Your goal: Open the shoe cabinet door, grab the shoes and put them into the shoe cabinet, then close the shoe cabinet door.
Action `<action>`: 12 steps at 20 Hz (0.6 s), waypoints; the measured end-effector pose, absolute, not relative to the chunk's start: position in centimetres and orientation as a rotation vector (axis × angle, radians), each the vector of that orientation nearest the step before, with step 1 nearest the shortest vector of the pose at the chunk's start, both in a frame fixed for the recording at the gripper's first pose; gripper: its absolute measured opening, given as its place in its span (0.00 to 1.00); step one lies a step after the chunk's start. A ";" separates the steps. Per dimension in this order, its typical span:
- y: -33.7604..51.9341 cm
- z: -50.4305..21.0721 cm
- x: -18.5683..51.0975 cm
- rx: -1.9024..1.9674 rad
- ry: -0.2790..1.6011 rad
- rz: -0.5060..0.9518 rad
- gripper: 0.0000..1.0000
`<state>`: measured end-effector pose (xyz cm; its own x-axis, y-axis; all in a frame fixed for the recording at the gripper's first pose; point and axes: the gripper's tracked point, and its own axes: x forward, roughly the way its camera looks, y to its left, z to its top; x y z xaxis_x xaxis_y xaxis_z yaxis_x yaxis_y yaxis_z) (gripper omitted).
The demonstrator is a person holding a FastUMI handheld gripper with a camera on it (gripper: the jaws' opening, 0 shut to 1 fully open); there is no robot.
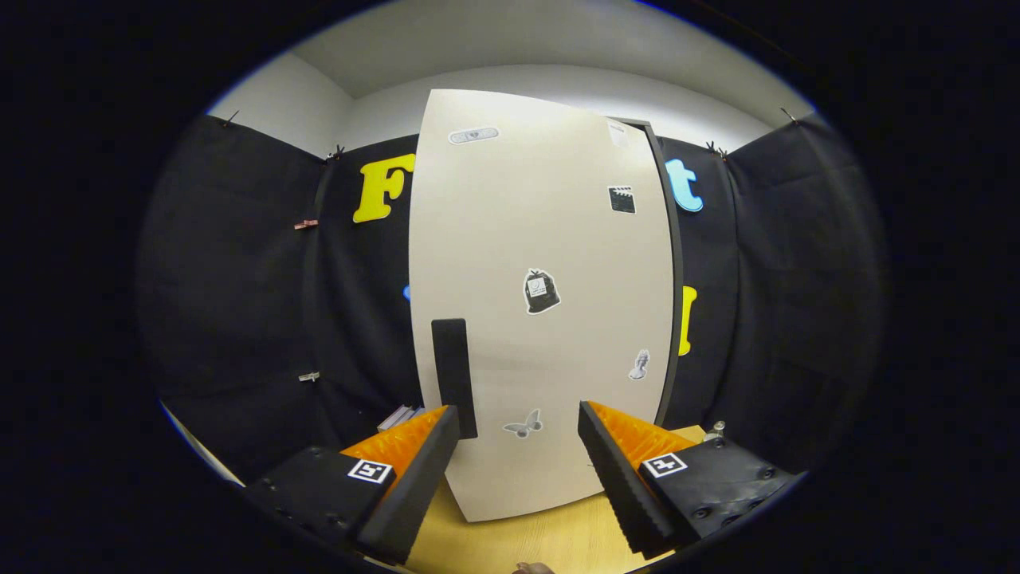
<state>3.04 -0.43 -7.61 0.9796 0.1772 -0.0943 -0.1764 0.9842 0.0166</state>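
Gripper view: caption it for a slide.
Open gripper faces the closed shoe cabinet door, its dark handle just ahead of one finger.

Pale wooden counter (550, 542) below, black cloth wall (239, 303) behind, small clips (306, 224) pinned on the cloth.

Light wooden table (550, 542), shoe cabinet (542, 319) standing on it, door shut. Small metal piece (717, 429) beside it.
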 end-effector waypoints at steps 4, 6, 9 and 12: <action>0.3 -8.0 2.1 0.000 0.099 0.182 0.98; 0.5 -8.3 1.8 0.004 0.103 0.177 0.98; 0.9 -8.0 1.4 0.011 0.097 0.180 0.98; 1.2 -7.8 1.1 0.010 0.085 0.181 0.98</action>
<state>1.10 1.15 -7.84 0.9800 0.1805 -0.0834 -0.1797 0.9836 0.0172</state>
